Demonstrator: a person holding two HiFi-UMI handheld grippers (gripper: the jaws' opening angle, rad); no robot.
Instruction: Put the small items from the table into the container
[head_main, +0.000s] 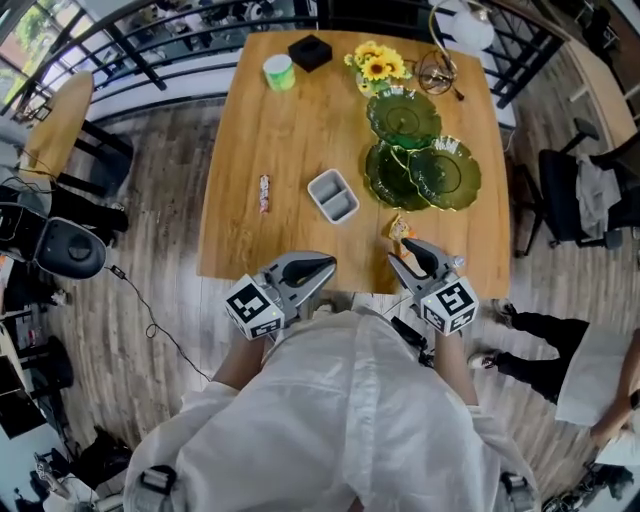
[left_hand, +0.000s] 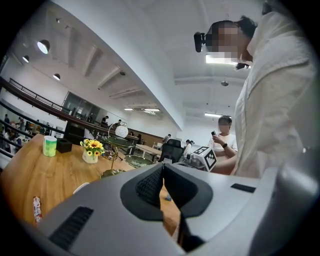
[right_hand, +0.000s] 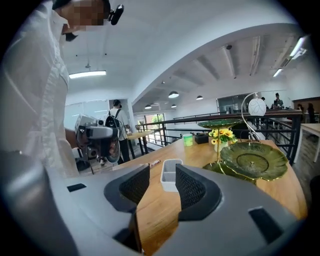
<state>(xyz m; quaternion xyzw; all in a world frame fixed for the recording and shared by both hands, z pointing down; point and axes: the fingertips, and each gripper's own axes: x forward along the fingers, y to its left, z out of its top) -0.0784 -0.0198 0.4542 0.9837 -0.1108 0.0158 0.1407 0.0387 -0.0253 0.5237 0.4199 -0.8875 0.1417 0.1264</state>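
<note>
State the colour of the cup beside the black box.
Light green cup, clearest in the head view.

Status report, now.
Left gripper shut, empty. Right gripper open, empty. Container looks empty; wrapped candy, small packet on table. Path clear.

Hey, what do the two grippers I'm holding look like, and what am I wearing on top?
The left gripper and the right gripper match: smooth grey wedge-shaped bodies with black inset jaws, whose pads have a cross-hatched texture. Each carries a white cube printed with black square markers. You are wearing a loose off-white shirt.
</note>
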